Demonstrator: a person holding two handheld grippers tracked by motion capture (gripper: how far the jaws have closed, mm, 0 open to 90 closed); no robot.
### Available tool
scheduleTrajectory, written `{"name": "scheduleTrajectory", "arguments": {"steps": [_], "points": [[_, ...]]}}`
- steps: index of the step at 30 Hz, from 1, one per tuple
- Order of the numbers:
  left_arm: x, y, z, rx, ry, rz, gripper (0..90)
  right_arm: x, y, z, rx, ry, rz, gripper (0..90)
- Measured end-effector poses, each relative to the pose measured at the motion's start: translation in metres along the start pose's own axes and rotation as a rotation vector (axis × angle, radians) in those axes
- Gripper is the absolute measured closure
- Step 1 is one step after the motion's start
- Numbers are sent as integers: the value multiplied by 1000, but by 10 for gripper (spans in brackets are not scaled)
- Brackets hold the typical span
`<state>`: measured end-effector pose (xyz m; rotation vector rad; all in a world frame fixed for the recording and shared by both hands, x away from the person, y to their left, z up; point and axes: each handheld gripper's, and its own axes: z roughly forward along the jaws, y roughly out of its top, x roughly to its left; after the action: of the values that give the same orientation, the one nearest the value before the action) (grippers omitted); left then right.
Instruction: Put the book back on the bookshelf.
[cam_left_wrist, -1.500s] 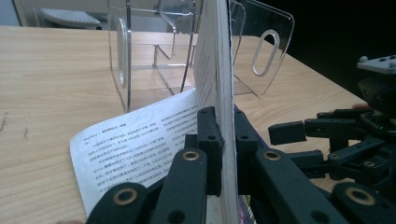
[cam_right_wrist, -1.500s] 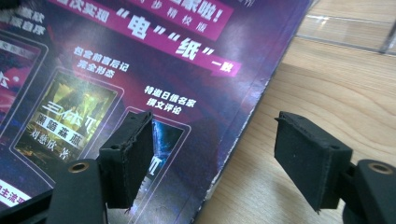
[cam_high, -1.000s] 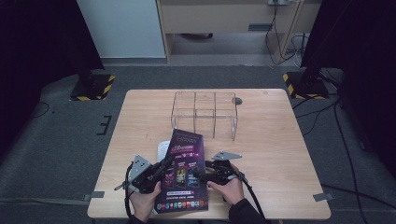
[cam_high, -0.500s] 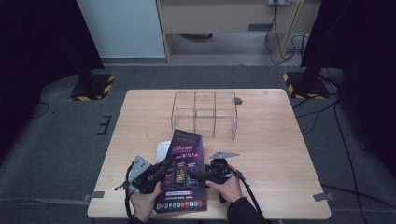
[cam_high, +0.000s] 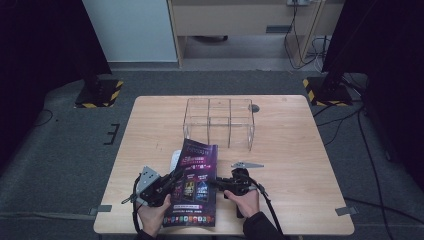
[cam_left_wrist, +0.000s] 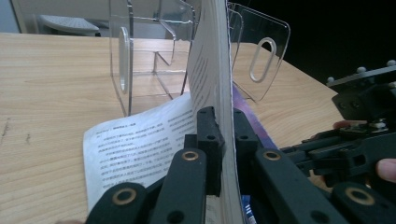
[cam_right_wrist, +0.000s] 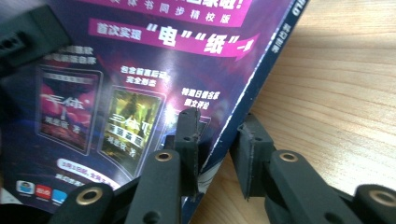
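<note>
While my left fingers (cam_left_wrist: 219, 140) clamp the purple glossy booklet (cam_high: 195, 190) over the pale wooden worktop (cam_high: 300, 150), my right fingers (cam_right_wrist: 217, 149) have just been closing around its edge, still slightly apart.

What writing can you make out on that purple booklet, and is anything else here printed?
"电" "纸": in white on the magenta band of the purple booklet.
"三体": title on the two small book covers pictured on it, somewhat blurred.
Remaining cover lines: Chinese, too blurred to read reliably.
White inner page: dense Chinese text, too small to read.
Clear organiser: no writing.
</note>
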<state>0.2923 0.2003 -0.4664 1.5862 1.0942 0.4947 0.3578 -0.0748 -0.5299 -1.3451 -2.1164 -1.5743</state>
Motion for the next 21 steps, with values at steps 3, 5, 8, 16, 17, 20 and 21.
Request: {"name": "scheduleTrajectory", "arguments": {"steps": [3,5,8,16,17,20,21], "points": [[2,-1,0,-1,5,-5,851,0,1,-2,-10,6,11,757],[3,-1,0,2,10,-7,850,1,2,-5,-19,11,23,781],[6,-3,2,19,18,-16,848,1,5,-10,-23,15,44,799],[13,-8,4,38,31,-50,828,1,12,-22,-41,28,73,837],[15,-9,5,44,29,-57,820,3,15,-28,-47,40,84,845],[18,-11,7,55,29,-78,776,7,19,-33,-48,31,61,847],[18,-12,7,60,34,-75,768,8,20,-34,-49,28,55,847]]}}
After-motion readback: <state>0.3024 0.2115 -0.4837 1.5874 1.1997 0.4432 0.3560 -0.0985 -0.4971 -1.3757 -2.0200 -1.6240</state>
